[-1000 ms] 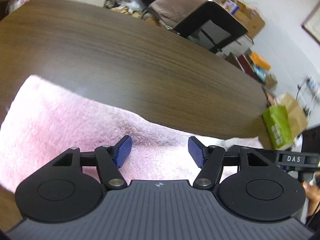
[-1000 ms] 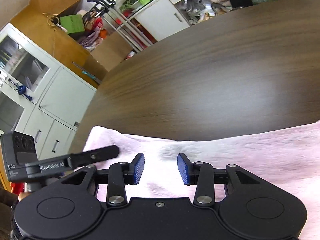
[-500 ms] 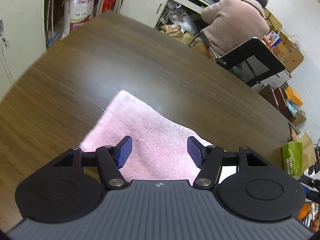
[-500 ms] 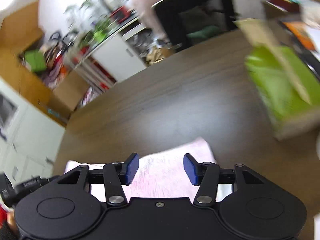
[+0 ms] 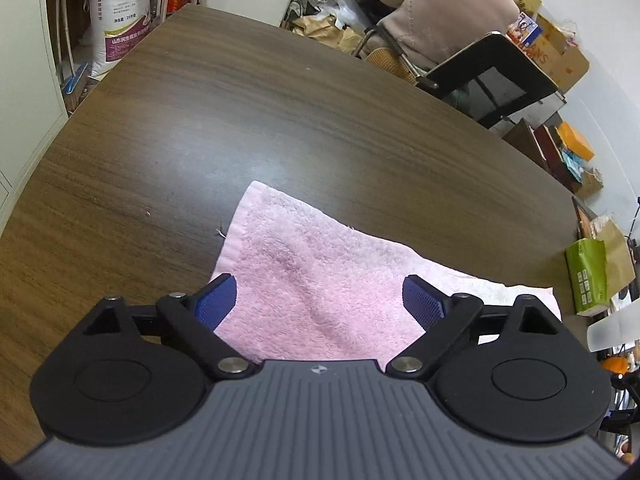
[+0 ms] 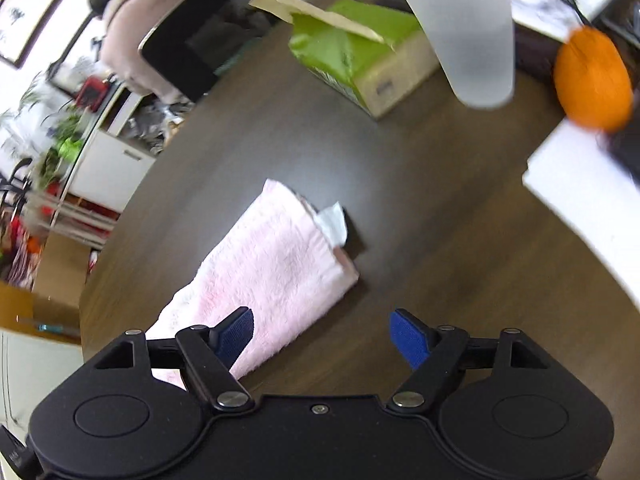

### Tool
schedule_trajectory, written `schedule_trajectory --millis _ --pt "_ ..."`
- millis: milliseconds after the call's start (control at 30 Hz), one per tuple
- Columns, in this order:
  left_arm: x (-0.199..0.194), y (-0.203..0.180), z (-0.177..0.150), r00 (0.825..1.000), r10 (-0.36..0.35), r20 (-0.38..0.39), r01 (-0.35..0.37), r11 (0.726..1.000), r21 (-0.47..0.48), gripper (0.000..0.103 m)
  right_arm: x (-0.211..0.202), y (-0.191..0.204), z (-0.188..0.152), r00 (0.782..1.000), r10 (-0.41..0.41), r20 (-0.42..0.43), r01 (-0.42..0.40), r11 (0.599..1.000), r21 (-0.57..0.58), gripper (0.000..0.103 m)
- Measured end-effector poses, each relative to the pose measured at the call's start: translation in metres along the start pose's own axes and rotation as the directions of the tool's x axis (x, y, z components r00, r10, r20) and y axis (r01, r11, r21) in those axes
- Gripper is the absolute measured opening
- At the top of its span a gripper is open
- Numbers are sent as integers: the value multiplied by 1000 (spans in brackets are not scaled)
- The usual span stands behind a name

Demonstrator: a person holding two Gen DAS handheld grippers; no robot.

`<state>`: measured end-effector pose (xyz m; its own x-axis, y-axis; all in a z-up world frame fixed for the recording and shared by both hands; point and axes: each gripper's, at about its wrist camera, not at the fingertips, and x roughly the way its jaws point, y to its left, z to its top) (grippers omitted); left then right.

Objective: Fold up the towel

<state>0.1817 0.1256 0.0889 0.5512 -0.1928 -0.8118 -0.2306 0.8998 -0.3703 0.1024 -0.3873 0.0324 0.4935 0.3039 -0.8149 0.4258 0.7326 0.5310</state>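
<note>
Both tools are now backing away from the towel, which a second ago filled the lower part of each view and is now lying smaller and whole on the table — and both pairs of jaws, narrower then, are spreading.

Seen from the left wrist, the left tool is hanging over the near edge of the pink towel with its jaws opening; the blue pads are standing clear of the cloth, pinching nothing. The towel is lying flat and folded on the dark wood, one corner pointing away towards the far side of the table.

Seen from the right wrist, the right tool is tilting over the towel's near end, its jaws opening as well — the left pad is showing in front of the pink cloth, the right pad over bare table, and nothing is gripped between them. A white tag is sticking out at the towel's far end. Beyond it a green box is sitting on the table, with an orange ball near the right edge; this view is blurred.

A person in a beige coat is sitting on a black chair past the table's far edge.
</note>
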Motion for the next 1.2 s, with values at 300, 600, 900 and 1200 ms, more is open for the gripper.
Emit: schedule_trajectory --millis 300,600,900,1200 --pt "-4 35 -2 997 -59 -42 54 992 -112 103 28 40 -1 989 -147 27 149 987 -56 87" --pt "-7 62 -4 997 -69 -34 59 966 -250 103 43 34 0 992 -123 6 123 991 -53 87" --pt "15 57 -15 994 -95 -57 75 953 -293 103 52 19 12 994 -102 -46 102 995 14 87" --pt "28 56 -20 994 -82 -73 56 948 -314 103 62 23 22 992 -122 -31 122 992 1 88"
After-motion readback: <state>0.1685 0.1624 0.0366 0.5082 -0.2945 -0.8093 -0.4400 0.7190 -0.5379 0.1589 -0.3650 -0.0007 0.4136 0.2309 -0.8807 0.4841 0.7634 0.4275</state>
